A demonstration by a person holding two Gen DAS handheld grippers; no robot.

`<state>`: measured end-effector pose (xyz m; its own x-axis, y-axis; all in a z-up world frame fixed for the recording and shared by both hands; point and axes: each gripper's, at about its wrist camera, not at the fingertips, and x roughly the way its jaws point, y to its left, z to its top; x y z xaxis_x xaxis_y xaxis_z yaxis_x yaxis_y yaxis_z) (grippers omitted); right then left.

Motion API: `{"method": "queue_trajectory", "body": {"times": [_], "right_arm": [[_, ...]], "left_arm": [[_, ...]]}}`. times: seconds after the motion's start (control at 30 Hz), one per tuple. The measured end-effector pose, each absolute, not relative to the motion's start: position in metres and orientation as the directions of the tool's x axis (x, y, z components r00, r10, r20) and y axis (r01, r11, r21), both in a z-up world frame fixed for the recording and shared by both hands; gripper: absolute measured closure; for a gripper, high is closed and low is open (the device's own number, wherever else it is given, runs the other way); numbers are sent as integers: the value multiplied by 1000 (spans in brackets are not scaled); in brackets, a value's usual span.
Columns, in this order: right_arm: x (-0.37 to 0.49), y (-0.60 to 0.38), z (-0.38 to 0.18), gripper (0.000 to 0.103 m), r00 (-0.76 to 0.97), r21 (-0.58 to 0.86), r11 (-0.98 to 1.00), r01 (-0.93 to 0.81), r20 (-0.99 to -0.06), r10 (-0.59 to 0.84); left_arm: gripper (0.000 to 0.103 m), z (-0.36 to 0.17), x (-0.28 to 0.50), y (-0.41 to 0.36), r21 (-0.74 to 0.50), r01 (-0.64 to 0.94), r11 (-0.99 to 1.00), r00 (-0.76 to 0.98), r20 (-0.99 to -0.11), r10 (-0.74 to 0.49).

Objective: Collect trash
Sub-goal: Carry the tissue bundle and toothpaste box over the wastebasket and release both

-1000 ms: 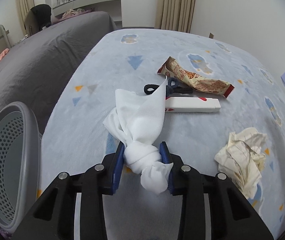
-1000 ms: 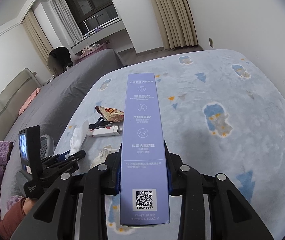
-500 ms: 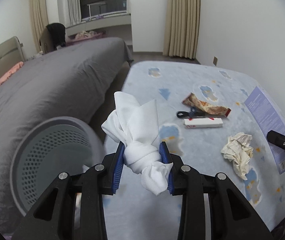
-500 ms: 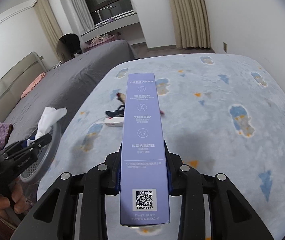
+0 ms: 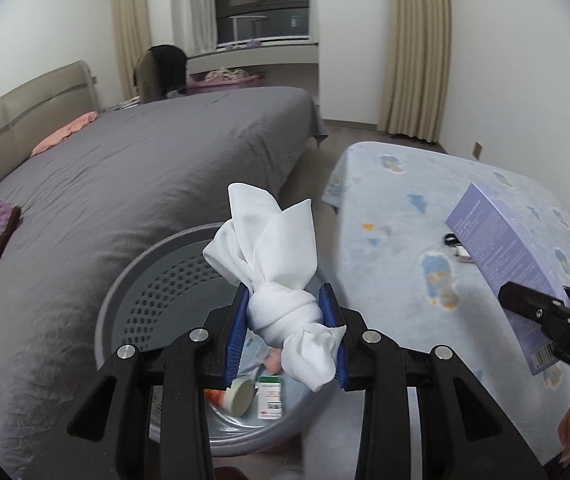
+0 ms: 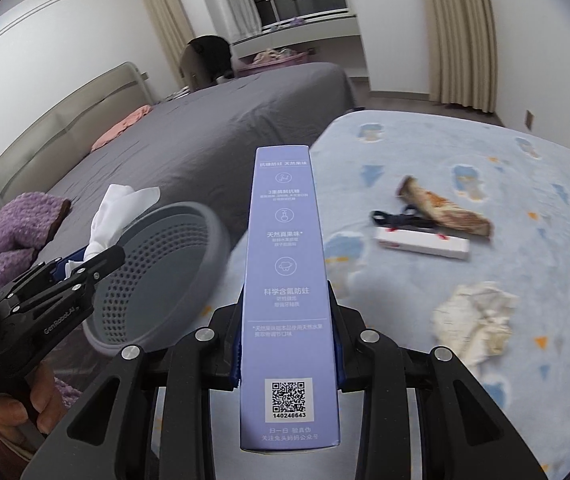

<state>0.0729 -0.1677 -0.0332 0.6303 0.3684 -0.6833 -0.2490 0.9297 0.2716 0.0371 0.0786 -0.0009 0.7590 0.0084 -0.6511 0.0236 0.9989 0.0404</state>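
Observation:
My left gripper [image 5: 285, 316] is shut on a knotted white tissue wad [image 5: 273, 256] and holds it right above the open grey perforated bin [image 5: 157, 280]. The bin holds a small box and a cup. My right gripper [image 6: 287, 320] is shut on a long purple toothpaste box [image 6: 283, 264], held over the blue mat beside the bin [image 6: 157, 264]. The box also shows in the left wrist view [image 5: 501, 248]. In the right wrist view a crumpled paper [image 6: 477, 320], a white box [image 6: 421, 242], a snack wrapper [image 6: 445, 208] and a black hair tie [image 6: 397, 218] lie on the mat.
A grey bed [image 5: 125, 184] runs along the left, close behind the bin. A purple fuzzy cushion [image 6: 21, 224] lies on it. The blue patterned mat [image 6: 465, 152] covers the floor at right. Curtains and a wall stand beyond.
Both grippers have swung left from the mat toward the bin. The tissue wad now hangs over the bin's opening, and the purple box has come close to the bin's rim.

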Motion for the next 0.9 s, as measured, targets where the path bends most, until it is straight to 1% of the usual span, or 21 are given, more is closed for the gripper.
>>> {"method": "queue_trajectory", "body": {"times": [0.27,0.5,0.8,0.9], "right_arm": [[98,-96,-36,72,581,271,892,-361,-683,443],[125,-45,-47,72,508,282,857,-431,-709,489],[148,-5,-62,72,440,273,826,-493,-741,508],[150,1,-64,72,438,267,825,-498,-743,505]], "left_arm": [[68,-11,49,124,5,-65,998,731,-680,52],[68,-20,54,154,0,-131,991,704,-704,93],[68,-36,62,181,-6,-207,978,663,-736,136],[66,-36,62,183,-7,-213,977,659,-740,138]]}}
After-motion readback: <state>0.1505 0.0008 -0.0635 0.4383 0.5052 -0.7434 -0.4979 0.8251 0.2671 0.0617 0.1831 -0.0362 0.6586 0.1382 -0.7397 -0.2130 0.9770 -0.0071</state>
